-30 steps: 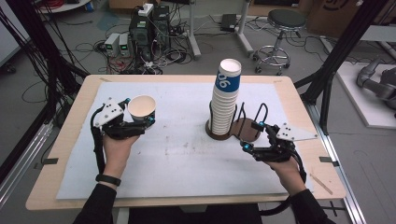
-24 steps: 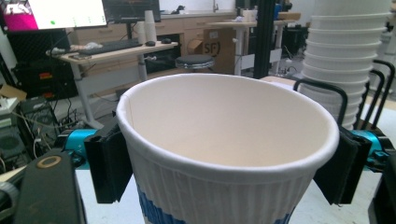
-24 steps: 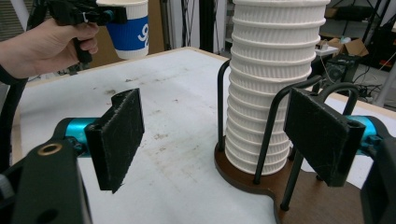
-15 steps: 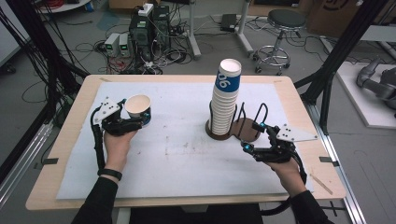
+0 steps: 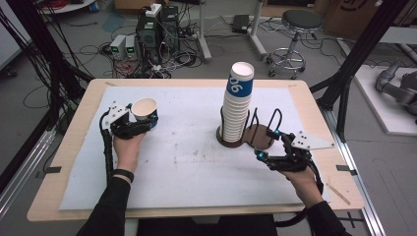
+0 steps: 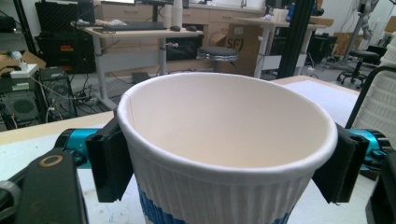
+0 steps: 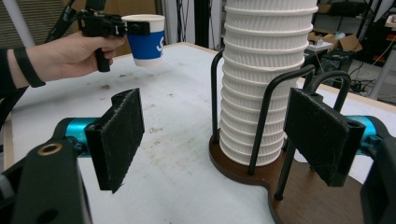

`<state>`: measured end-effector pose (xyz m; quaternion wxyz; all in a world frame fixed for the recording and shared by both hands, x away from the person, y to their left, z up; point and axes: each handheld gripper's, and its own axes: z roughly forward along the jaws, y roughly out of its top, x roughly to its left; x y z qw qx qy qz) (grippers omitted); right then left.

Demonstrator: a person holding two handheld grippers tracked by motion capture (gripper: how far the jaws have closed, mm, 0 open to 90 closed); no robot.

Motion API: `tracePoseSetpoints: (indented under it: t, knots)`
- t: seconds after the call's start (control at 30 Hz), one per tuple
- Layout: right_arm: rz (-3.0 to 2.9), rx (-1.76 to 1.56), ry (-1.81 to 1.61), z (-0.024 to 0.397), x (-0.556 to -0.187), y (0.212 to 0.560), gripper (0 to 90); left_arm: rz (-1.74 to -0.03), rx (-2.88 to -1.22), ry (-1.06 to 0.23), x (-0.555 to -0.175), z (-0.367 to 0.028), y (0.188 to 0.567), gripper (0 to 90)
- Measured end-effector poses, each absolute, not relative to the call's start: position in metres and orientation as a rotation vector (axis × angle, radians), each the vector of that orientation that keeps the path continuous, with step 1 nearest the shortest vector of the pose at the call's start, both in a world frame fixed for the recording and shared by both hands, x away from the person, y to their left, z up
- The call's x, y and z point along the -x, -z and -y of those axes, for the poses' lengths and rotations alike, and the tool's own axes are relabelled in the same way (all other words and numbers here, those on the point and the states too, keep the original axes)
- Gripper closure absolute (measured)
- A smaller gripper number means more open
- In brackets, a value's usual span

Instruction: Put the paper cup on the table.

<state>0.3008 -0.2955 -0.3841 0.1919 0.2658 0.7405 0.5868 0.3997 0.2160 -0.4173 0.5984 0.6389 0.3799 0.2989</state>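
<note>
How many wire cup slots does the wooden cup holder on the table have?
2. On the wooden cup holder, the left slot holds the tall stack of cups; the right slot stands empty, near the right gripper. Its wire loops partly overlap, so detail is limited.

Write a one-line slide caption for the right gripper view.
Open right tongs face a cup stack in its wire holder; beyond, the left tongs hold a paper cup.

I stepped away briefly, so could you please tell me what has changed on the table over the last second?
The left gripper has carried the white-and-blue ribbed paper cup a little lower and nearer the person, its fingers closing slightly on it. The right gripper stayed open beside the tall stack of white ribbed paper cups in the dark wooden wire holder.
</note>
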Motion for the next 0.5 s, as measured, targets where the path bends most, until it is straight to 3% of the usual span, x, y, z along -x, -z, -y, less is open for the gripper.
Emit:
tracePoseSetpoints:
  t: [0.5]
  knots:
    - [-2.075, -0.742, -1.648, 0.295, -0.302, 0.384, 20.7, -0.959, -1.491, -0.687, -0.415, -0.22, 0.437, 21.1]
